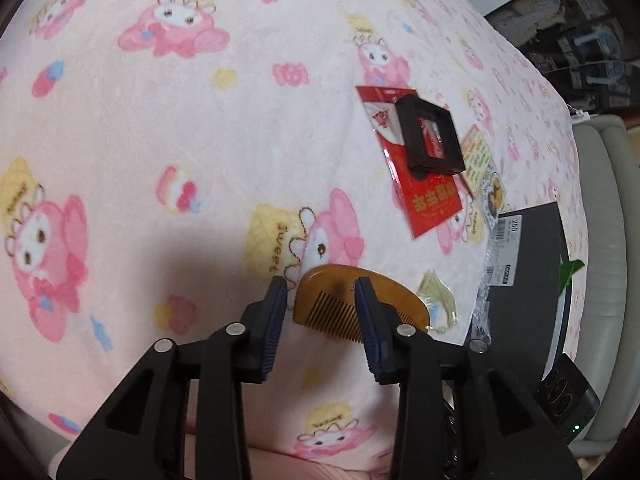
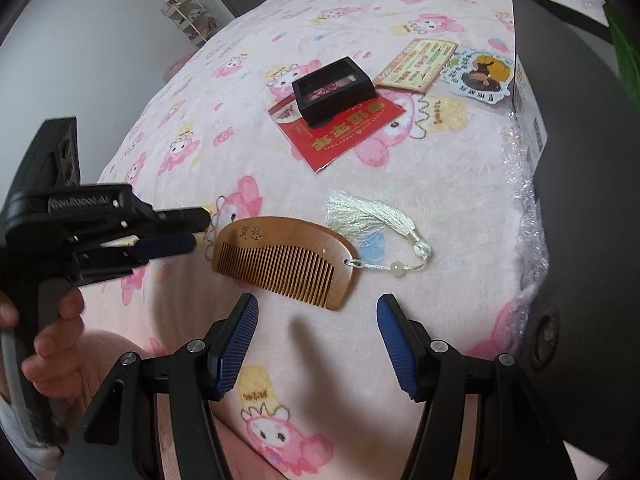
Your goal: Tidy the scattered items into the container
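A wooden comb (image 2: pixel 280 258) with a pale tassel (image 2: pixel 368 216) lies flat on the pink cartoon blanket (image 2: pixel 400 8). My left gripper (image 2: pixel 199 229) hovers just left of the comb's end, jaws apart, with nothing between its pads. In the left wrist view the comb (image 1: pixel 400 300) shows beyond that gripper (image 1: pixel 322 286). My right gripper (image 2: pixel 317 302) stands open just in front of the comb, empty. The black container (image 2: pixel 580 200) stands at the right. Farther back, a small black frame box (image 2: pixel 334 88) rests on a red envelope (image 2: pixel 340 136).
A yellow card (image 2: pixel 416 64) and a round-figure sticker (image 2: pixel 482 74) lie beside the container's far corner. Crinkled clear wrap (image 2: pixel 524 184) lines the container's side. A person's hand (image 2: pixel 48 340) holds the left gripper's handle. A shelf rack (image 2: pixel 188 20) stands past the bed.
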`<state>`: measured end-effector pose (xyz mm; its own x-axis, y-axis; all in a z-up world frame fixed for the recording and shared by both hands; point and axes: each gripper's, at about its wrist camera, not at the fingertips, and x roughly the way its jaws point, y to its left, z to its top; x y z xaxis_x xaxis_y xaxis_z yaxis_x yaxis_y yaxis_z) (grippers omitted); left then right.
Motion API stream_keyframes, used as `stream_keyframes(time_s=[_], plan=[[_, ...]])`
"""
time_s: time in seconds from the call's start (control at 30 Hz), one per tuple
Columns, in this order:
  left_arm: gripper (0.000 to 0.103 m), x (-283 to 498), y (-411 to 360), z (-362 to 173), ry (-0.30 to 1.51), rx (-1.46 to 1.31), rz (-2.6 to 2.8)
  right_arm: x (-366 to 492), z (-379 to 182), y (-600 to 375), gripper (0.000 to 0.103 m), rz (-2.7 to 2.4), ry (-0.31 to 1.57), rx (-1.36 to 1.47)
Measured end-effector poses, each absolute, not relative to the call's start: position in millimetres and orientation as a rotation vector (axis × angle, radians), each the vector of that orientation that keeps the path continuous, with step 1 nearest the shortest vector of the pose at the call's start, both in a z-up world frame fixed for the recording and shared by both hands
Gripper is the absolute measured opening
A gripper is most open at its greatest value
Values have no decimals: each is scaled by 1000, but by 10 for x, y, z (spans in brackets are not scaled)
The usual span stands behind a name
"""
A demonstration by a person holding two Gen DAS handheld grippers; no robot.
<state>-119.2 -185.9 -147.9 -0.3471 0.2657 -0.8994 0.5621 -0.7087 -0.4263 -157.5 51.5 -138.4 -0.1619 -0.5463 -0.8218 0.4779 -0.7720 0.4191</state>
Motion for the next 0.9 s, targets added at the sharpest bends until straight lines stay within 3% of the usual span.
stream_keyframes(time_s=[0.23,0.6,0.9], plan=[[35,-1345,-1798,-1694,1073,1714,-2142,-1755,-1428,411,58,-1962,-142,1436],[32,-1159,-1667,-1513,999,1688,-2186,-1575,-1255,517,58,-1926,-165,1414],[41,-1273,-1659,-1688,984,1754,-2118,-1617,-1508,529,58,-1942,-138,1473]])
